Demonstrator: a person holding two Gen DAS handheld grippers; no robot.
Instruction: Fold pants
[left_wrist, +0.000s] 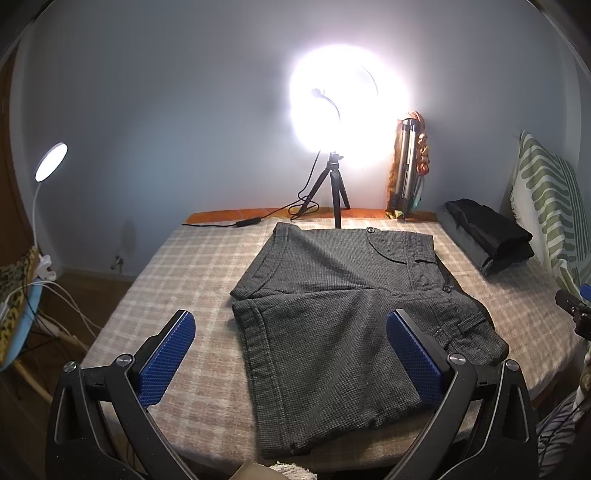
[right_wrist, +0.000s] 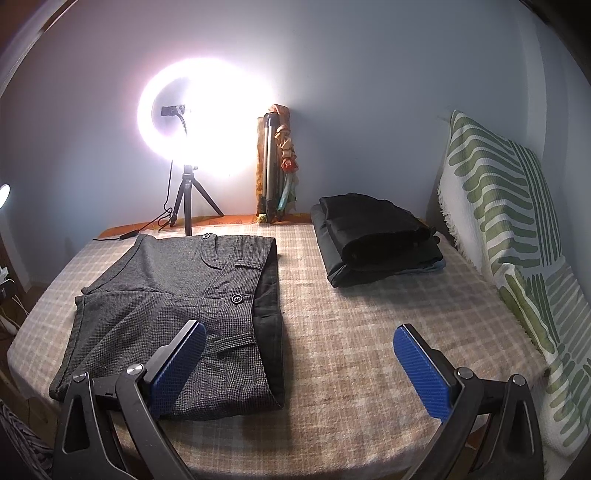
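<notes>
- The left hand-held gripper (left_wrist: 291, 354) is spread wide above the near leg of the pants (left_wrist: 343, 314), holding nothing.
- The right hand-held gripper (right_wrist: 299, 363) is likewise spread, empty, beside the waistband.
- The grey checked pants (right_wrist: 177, 302) lie flat on the bed (right_wrist: 388, 332), long axis crosswise, waistband to the right, leg hems to the left.
- A folded dark stack (right_wrist: 376, 236) sits apart on the right.

Grey checked pants (left_wrist: 332, 306) flat on bed, seemingly folded lengthwise.
</notes>
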